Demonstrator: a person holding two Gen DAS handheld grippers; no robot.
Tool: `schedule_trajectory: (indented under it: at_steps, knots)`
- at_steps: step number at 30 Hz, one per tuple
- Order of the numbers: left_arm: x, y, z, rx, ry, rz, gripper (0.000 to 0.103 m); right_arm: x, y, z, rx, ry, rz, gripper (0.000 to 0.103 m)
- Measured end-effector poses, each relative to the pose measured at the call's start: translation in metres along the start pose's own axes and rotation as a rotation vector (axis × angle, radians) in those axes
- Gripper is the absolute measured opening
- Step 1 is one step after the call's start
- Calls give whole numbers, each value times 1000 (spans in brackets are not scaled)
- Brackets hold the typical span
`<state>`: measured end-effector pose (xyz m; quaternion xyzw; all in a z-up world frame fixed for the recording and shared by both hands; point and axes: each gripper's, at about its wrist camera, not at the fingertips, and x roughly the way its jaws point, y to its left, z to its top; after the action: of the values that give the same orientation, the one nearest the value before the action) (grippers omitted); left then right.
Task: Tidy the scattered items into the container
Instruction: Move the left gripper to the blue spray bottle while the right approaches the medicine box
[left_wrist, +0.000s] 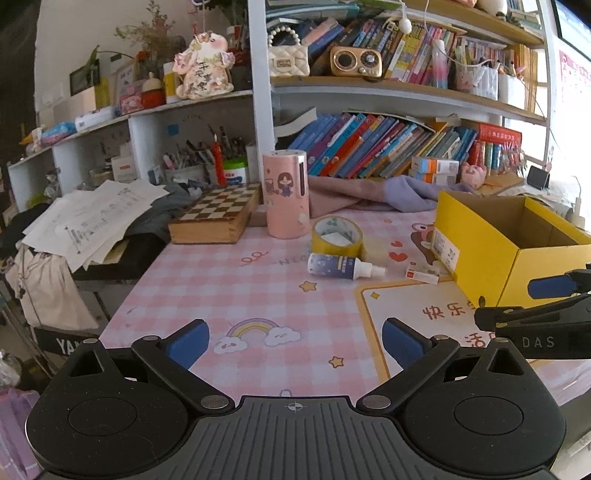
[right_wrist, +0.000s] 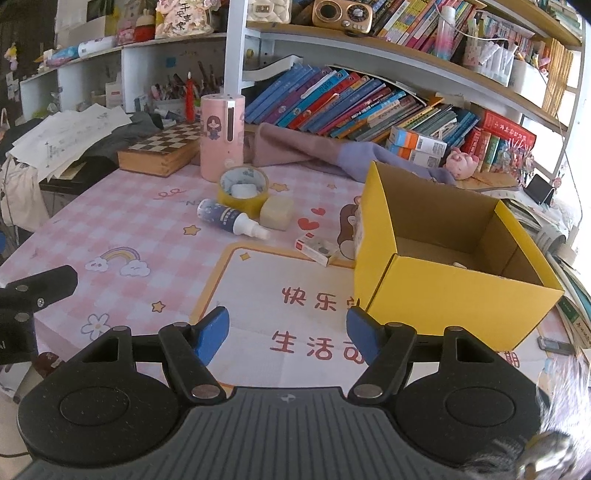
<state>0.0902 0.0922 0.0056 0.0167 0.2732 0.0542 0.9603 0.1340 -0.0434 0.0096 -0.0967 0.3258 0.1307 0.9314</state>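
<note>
left wrist: left gripper (left_wrist: 295, 343) jaws apart, empty, over the table's (left_wrist: 207, 280) near edge; spray bottle (left_wrist: 341, 266) lies ahead, mid-table, nozzle toward the yellow box (left_wrist: 491, 273) | right wrist: right gripper (right_wrist: 288, 338) half open, empty; bottle's long axis crosswise, ahead-left; neither hand clearly nearer.

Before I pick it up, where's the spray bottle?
The spray bottle lies on its side mid-table in the right wrist view, just in front of the yellow tape roll, left of the yellow box.
</note>
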Motion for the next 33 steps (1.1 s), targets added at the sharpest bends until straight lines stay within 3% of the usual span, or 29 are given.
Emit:
schedule_trajectory:
  at_steps: [20, 33]
  knots:
    - [90, 4, 52, 71, 3, -7, 101, 89, -3, 65, -7, 3, 7, 68]
    - [155, -1, 68, 79, 72, -47, 101, 149, -6, 84, 62, 80, -3, 68]
